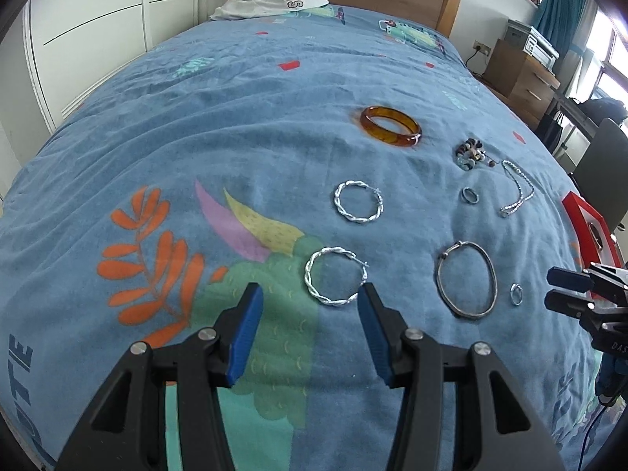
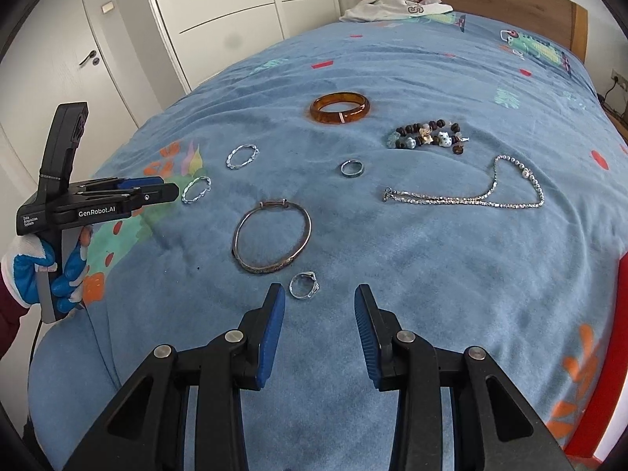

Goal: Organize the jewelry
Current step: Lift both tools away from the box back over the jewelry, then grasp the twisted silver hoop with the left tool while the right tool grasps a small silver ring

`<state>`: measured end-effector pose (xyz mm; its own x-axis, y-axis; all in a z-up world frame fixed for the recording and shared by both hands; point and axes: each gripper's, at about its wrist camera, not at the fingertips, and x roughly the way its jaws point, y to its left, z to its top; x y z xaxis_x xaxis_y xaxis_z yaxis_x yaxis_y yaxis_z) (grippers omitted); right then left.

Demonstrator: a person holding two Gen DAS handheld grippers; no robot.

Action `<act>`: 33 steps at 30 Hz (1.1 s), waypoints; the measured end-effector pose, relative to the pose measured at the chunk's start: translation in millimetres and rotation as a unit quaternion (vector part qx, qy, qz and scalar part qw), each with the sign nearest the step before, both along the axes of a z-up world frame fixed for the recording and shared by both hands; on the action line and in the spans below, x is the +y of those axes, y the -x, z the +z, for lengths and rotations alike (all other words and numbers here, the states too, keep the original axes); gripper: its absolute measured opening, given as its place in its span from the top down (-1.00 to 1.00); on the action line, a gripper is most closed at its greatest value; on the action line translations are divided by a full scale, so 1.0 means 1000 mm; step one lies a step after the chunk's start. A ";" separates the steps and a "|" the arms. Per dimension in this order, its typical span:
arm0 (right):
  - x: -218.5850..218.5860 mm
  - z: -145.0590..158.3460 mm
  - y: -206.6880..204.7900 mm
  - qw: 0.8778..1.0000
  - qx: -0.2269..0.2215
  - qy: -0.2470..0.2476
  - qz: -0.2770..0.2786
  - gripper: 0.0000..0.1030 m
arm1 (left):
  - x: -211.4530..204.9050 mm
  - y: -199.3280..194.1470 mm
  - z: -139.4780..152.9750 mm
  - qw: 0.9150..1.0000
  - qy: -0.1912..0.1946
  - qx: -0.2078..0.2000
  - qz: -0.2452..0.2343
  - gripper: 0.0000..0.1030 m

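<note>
**Jewelry laid out on a blue bedspread, both grippers poised above it**

We see a blue printed bedspread [image 2: 431, 274] carrying nine loose pieces. Farthest from us lies a translucent amber bangle [image 2: 340, 108]; to its right sits a beaded bracelet of dark, pale and white beads [image 2: 428, 137], and nearer than that a silver chain necklace [image 2: 471, 192] stretched out in a long loop. A small dark band ring [image 2: 352, 167] lies between the amber bangle and a thin oval metal bangle [image 2: 271, 237]. Just beside the near edge of that oval bangle rests a small silver ring with a raised setting [image 2: 304, 285]. Two twisted silver hoop earrings [image 1: 359, 201] [image 1: 336, 281] lie apart from each other, to the left of the rest.

The left gripper [image 1: 310, 302] hangs over the bedspread with its blue-padded jaws wide and empty; in its own view the nearer twisted hoop sits just ahead of the right pad. The right gripper [image 2: 318, 302] holds its jaws moderately apart, with nothing between them, and the small silver ring lies just ahead of its left pad. We cannot tell whether either gripper touches the fabric. A gloved hand [image 2: 51, 271] in blue and white grips the left gripper's handle. A red box [image 1: 588, 231] sits at the right edge of the bed.
</note>
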<state>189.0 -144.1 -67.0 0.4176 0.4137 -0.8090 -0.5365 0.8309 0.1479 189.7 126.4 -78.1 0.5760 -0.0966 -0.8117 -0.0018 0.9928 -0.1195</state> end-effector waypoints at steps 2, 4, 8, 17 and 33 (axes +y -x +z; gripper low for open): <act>0.000 -0.003 -0.004 1.000 0.003 -0.004 -0.001 0.29 | 0.001 -0.002 -0.001 1.000 0.002 0.002 0.001 0.07; 0.000 -0.005 -0.007 1.000 0.005 -0.009 -0.004 0.29 | 0.001 -0.003 -0.002 1.000 0.002 0.001 0.003 0.07; -0.003 -0.008 -0.008 1.000 0.009 -0.013 -0.006 0.29 | 0.002 -0.005 -0.002 1.000 0.008 0.000 0.006 0.07; -0.008 -0.011 -0.004 1.000 0.014 -0.025 -0.009 0.29 | -0.001 -0.005 -0.004 1.000 0.013 0.001 0.005 0.07; 0.015 -0.016 -0.012 0.999 0.020 -0.033 0.006 0.29 | 0.002 -0.012 -0.017 1.000 0.024 0.008 0.010 0.07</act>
<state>200.8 -128.9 -82.7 0.3793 0.4712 -0.7963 -0.5396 0.8117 0.2233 201.8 128.0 -94.6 0.5654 -0.1243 -0.8154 -0.0242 0.9856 -0.1671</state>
